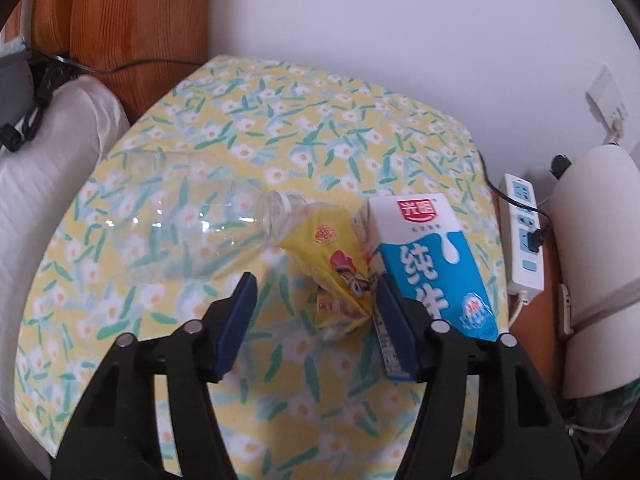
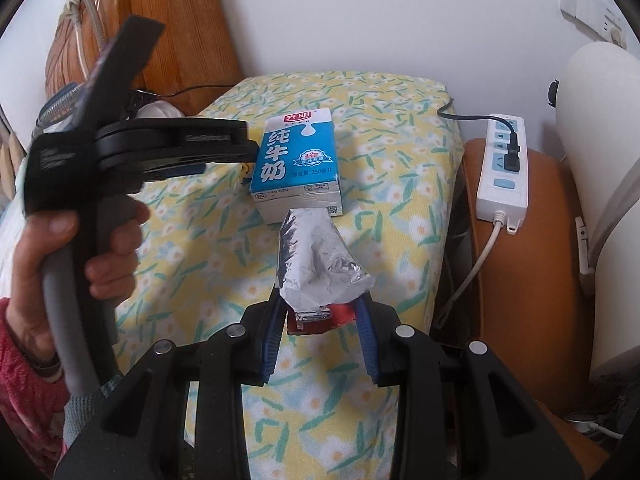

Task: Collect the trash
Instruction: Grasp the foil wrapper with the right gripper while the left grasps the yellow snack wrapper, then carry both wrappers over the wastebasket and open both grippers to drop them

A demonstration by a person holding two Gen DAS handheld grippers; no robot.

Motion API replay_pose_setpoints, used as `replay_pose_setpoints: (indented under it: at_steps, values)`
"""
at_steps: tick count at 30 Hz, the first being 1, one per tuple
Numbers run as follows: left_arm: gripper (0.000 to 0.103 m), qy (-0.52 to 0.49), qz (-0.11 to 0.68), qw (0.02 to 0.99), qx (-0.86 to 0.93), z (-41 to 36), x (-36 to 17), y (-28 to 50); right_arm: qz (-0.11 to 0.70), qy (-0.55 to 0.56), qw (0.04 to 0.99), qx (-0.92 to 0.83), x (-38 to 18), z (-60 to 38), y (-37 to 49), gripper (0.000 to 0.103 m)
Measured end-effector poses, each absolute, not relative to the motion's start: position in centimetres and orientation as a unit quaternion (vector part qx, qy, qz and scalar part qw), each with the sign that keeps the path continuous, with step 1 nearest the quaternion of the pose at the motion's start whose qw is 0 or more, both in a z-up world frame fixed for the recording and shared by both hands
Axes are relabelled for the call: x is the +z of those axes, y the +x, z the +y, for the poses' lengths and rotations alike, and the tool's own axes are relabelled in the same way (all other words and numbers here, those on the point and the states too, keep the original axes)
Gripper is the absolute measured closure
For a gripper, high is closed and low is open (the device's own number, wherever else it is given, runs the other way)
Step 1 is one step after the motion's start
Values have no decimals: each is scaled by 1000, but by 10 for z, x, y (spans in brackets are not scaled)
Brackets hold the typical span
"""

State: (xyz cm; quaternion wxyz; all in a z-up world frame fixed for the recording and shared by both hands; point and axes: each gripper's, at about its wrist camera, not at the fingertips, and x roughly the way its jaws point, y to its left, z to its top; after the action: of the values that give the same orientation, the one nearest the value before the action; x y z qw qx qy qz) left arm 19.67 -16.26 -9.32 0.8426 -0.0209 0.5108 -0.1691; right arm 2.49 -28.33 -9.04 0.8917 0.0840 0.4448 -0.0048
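1. Currently the yellow wrapper [image 1: 340, 264] lies crumpled on the floral tablecloth [image 1: 280, 120], wedged between the mouth of a clear plastic bottle [image 1: 188, 220] lying on its side and the blue-and-white milk carton [image 1: 432, 264].
2. Its long axis runs from the bottle mouth diagonally toward the camera; the near tip sits between the two blue pads of the left gripper [image 1: 316, 300].
3. Left gripper state: jaws partly spread, one on either side of the wrapper, the right pad close against the carton's side. No pad visibly presses on the wrapper, so not yet grasped.
4. Right gripper [image 2: 320, 312]: clenched on a torn foil packet [image 2: 320, 264], silver inside showing, red print at the pinched end. The packet stands up in front of the carton, clear of the cloth as far as I can judge.
5. Left hand [image 2: 80, 248] is seen on the left gripper's handle in the right wrist view; that tool reaches in beside the carton.
6. Judgement: the left gripper is the nearer one for the yellow wrapper; closing risks nudging the carton.
7. Surroundings: white power strip [image 2: 504, 168] right of the table, wooden headboard [image 1: 132, 20] behind.
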Motion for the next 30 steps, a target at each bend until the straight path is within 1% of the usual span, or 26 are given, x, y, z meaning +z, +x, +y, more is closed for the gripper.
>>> replay_pose_setpoints:
  at_steps: [5, 7, 8, 14, 25, 30]
  values:
    - [64, -40, 522, 833, -177, -165, -105, 202, 442, 92, 892, -2, -92, -286, 22, 68]
    - [75, -29, 516, 837, -179, -169, -104, 198, 443, 94, 892, 0, -93, -287, 21, 68]
    - [77, -25, 514, 839, -177, -170, -104, 196, 443, 94, 892, 0, -93, -287, 20, 68]
    - [81, -20, 505, 842, -187, -163, -93, 185, 442, 92, 892, 2, -93, -284, 16, 68]
    - [81, 18, 444, 872, -204, -133, -43, 123, 439, 92, 894, -2, -83, -273, -4, 68]
    - [81, 30, 428, 878, -211, -121, -29, 95, 442, 91, 892, 0, -81, -267, -13, 68]
